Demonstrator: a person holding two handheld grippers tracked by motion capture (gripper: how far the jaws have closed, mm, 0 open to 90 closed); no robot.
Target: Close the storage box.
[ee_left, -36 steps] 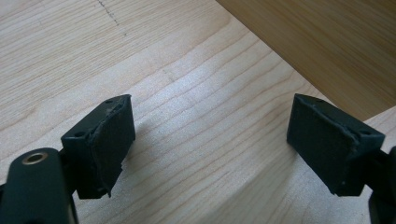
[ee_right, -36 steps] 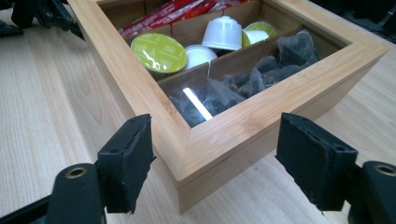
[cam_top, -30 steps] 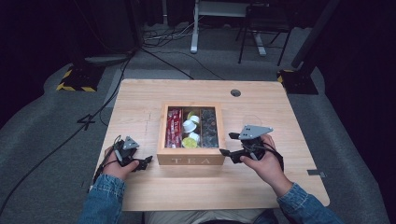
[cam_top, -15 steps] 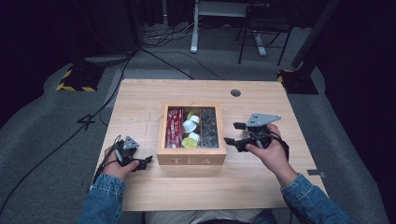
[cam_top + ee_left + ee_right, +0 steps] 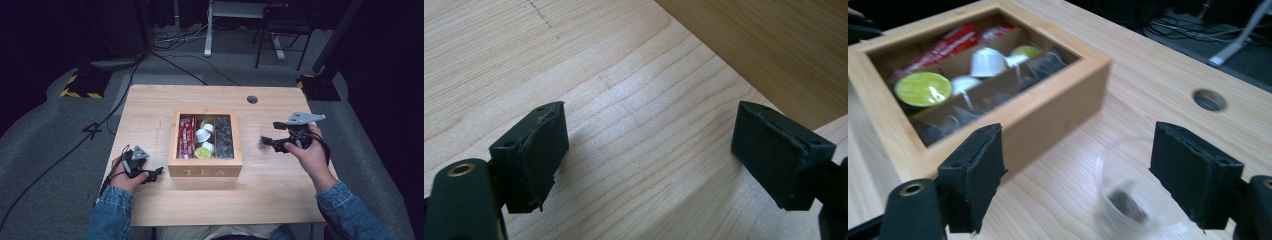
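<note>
- A wooden bench holds a wooden tea box with the word TEA on its near wall.
- The box is open on top and sits in the middle of the bench.
- Inside the box, red packets lie in the left part.
- White pods and a green-topped pod sit in the middle part.
- Dark packets fill the right part.
- A clear little cup stands on the bench, just right of the box. It looks blurry, and there is something dark in its bottom.
- The right gripper is held above the bench, right of the box, and points left at the cup.
- Its jaws have just been opening and now stand wide apart. The cup sits low between them, and the pads do not press on it.
- The left gripper rests on the bench at the near left, just beside the box's near left corner.
- Its jaws are spread wide too, with bare wood between them.
- Blue denim sleeves cover both of the person's arms.
</note>
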